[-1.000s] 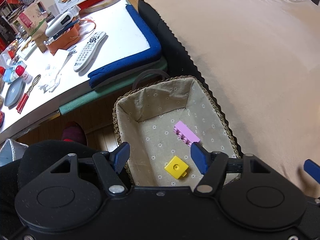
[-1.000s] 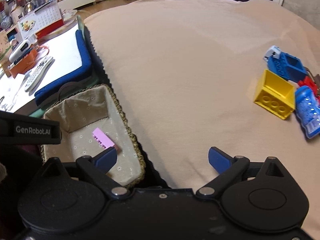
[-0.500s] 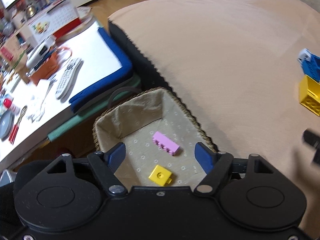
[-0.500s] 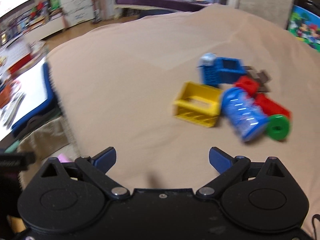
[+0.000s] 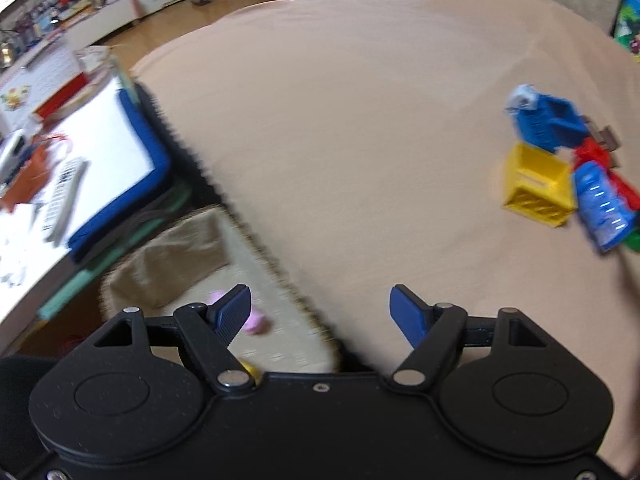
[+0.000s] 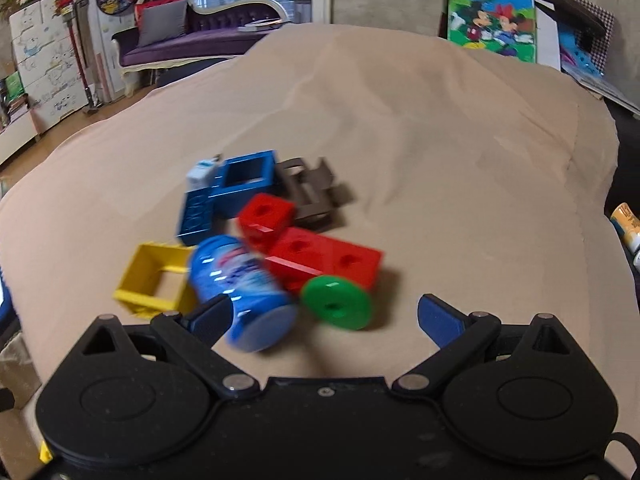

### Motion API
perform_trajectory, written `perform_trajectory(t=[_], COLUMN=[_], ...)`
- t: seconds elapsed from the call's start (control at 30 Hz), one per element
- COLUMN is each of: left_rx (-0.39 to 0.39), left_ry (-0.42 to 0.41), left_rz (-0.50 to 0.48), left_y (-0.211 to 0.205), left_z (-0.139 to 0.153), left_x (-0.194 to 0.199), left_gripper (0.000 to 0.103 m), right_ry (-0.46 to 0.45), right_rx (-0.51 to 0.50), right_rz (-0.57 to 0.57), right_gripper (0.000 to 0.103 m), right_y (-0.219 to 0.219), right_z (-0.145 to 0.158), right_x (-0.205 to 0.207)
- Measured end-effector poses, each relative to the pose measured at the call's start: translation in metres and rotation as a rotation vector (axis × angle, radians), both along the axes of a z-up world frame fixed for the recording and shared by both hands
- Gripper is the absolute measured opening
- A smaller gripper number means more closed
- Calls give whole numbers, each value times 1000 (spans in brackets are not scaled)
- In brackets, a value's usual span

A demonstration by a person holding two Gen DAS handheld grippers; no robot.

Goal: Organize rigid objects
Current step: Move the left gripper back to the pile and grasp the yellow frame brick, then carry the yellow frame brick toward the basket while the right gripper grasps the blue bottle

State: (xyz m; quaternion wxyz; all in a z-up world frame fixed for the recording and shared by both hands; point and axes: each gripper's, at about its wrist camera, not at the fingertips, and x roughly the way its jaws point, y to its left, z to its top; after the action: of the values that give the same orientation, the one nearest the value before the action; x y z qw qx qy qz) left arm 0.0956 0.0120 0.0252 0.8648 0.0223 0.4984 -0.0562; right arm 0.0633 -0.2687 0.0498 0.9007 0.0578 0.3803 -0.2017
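Note:
A pile of toy blocks lies on the beige cover: a yellow hollow block, a blue can, a green disc, red blocks, a blue hollow block and a brown piece. My right gripper stands open just before the can and disc, holding nothing. My left gripper is open and empty above the edge of the lined basket, where a pink block and a yellow block lie. The same pile shows at the right of the left wrist view: yellow block, blue can.
A white low table with a blue-edged pad, a remote and clutter stands left of the basket. A purple chaise and a cartoon picture are behind the cover. The cover's dark edge runs beside the basket.
Both grippers swung right, away from the basket toward the block pile. The right gripper now faces the pile closely. The left gripper's jaws stand a little wider than a second ago.

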Motion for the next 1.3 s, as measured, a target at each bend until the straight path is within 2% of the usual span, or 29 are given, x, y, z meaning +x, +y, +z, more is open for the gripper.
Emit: perform_trajectory(t=[0.17, 0.47, 0.53, 0.63, 0.73, 0.83, 0.9, 0.93, 0.97, 1.1, 1.3], left_rx=[-36, 11, 24, 43, 43, 12, -18, -20, -21, -13, -62], left_ry=[-8, -78, -80, -63, -41, -11, 9, 31, 56, 78, 91], left_rz=[-67, -209, -219, -209, -192, -169, -157, -155, -154, -157, -129], left_y=[-46, -128, -141, -155, -162, -165, -166, -168, -169, -168, -138], left_z=[0, 8, 8, 6, 1, -1, -3, -6, -10, -24, -27], left_x=[10, 25, 31, 41, 53, 63, 67, 70, 72, 67, 58], left_gripper=[73, 78, 83, 83, 83, 83, 73, 62, 59, 59, 59], right_ry=[1, -26, -36, -51, -67, -66, -64, -64, -63, -45, -3], right_rx=[-12, 54, 51, 55, 69, 86, 87, 87, 89, 100, 142], right_rz=[11, 55, 60, 82, 108, 129, 155, 168, 176, 214, 262], right_gripper=[99, 99, 99, 99, 99, 99, 99, 99, 99, 99, 95], right_y=[-23, -27, -25, -24, -23, -21, -17, -16, -14, -9, -1], right_z=[-9, -21, -20, -15, -9, -4, -1, 0, 0, -1, -10], right_x=[0, -11, -16, -22, -26, -28, -29, -30, -29, -27, -19])
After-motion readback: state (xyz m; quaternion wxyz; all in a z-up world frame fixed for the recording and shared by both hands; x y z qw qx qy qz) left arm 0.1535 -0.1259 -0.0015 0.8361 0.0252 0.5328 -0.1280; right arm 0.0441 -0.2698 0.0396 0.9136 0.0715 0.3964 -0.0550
